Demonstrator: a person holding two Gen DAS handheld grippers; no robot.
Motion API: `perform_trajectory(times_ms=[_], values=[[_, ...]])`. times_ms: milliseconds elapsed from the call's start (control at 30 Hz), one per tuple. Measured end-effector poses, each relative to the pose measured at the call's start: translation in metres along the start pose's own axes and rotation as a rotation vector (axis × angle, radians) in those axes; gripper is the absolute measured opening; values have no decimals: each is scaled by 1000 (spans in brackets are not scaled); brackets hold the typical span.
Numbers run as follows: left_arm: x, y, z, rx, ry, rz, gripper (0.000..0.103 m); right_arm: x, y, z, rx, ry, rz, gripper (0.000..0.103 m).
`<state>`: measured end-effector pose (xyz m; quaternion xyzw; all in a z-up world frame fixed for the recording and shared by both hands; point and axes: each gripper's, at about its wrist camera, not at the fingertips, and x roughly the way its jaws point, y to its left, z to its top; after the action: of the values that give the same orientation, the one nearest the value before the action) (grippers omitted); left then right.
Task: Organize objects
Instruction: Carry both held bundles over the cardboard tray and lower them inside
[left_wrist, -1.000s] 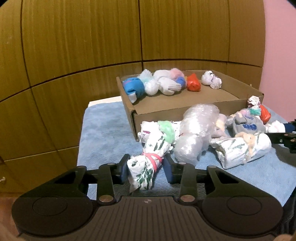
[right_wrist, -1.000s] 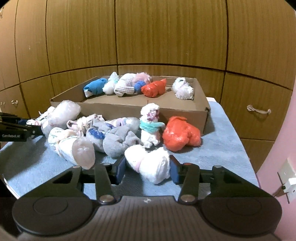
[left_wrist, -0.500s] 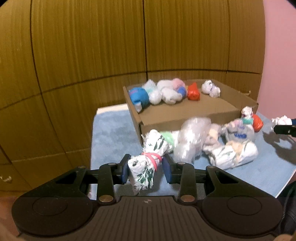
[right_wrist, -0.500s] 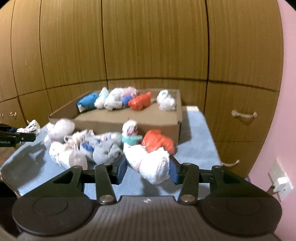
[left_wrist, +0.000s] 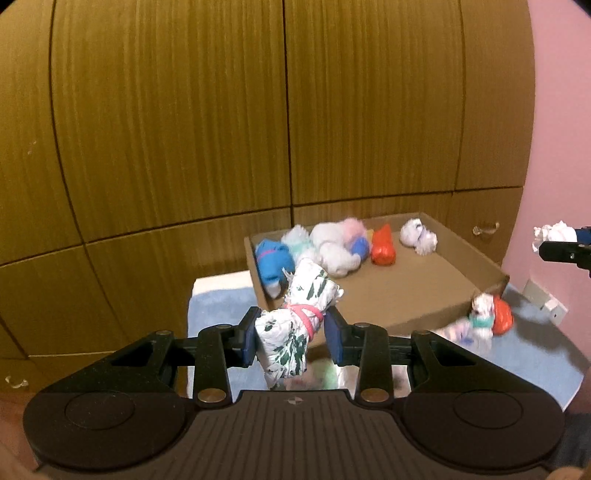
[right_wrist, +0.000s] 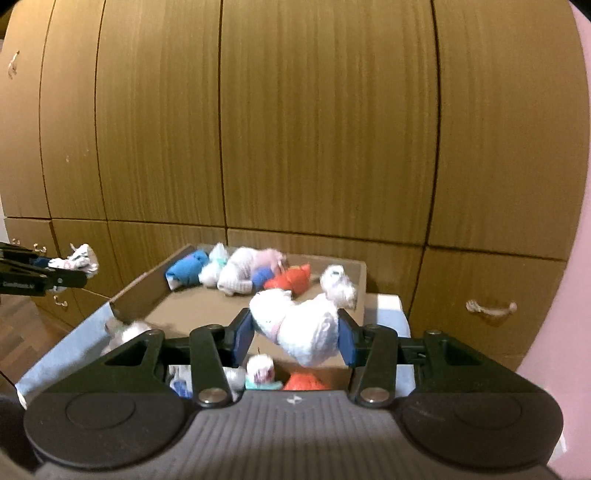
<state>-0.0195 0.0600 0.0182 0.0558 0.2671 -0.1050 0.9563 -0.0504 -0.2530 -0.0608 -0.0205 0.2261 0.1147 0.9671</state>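
My left gripper (left_wrist: 291, 338) is shut on a white bundle with green leaf print (left_wrist: 291, 328), tied with a pink band, held in the air before the cardboard box (left_wrist: 436, 312). My right gripper (right_wrist: 295, 336) is shut on a plain white bundle (right_wrist: 303, 328), also lifted over the box's (right_wrist: 136, 295) near edge. Several rolled bundles line the back of the box: a blue one (left_wrist: 273, 260), white ones, an orange one (left_wrist: 382, 249). The right gripper and its bundle also show at the right edge of the left wrist view; the left gripper shows at the left edge of the right wrist view.
More bundles lie on the blue cloth (left_wrist: 532, 358) in front of the box, among them an orange one (left_wrist: 502, 320) and a white one with a teal band (left_wrist: 480, 314). Wooden cupboard doors (left_wrist: 184, 129) stand behind; a pink wall (left_wrist: 561, 129) is on the right.
Both grippers have risen with their bundles off the cloth. The box and the heap of bundles now sit lower and farther away in both views.
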Motion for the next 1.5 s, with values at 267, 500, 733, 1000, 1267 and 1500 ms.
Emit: perform_trajectory(times_ms=[267, 500, 733, 1000, 1267, 1500], values=[[26, -6, 15, -25, 30, -6, 43, 20, 8, 19, -45, 0, 39, 43], [59, -7, 25, -20, 70, -15, 43, 49, 19, 34, -70, 28, 92, 43], [103, -9, 30, -39, 143, -28, 43, 108, 39, 48, -51, 100, 173, 43], [151, -5, 28, -46, 228, -22, 43, 187, 64, 51, -70, 257, 217, 43], [171, -7, 28, 14, 229, 6, 43, 224, 61, 44, -5, 371, 219, 43], [176, -24, 20, 167, 201, 61, 44, 239, 58, 36, 47, 447, 206, 43]])
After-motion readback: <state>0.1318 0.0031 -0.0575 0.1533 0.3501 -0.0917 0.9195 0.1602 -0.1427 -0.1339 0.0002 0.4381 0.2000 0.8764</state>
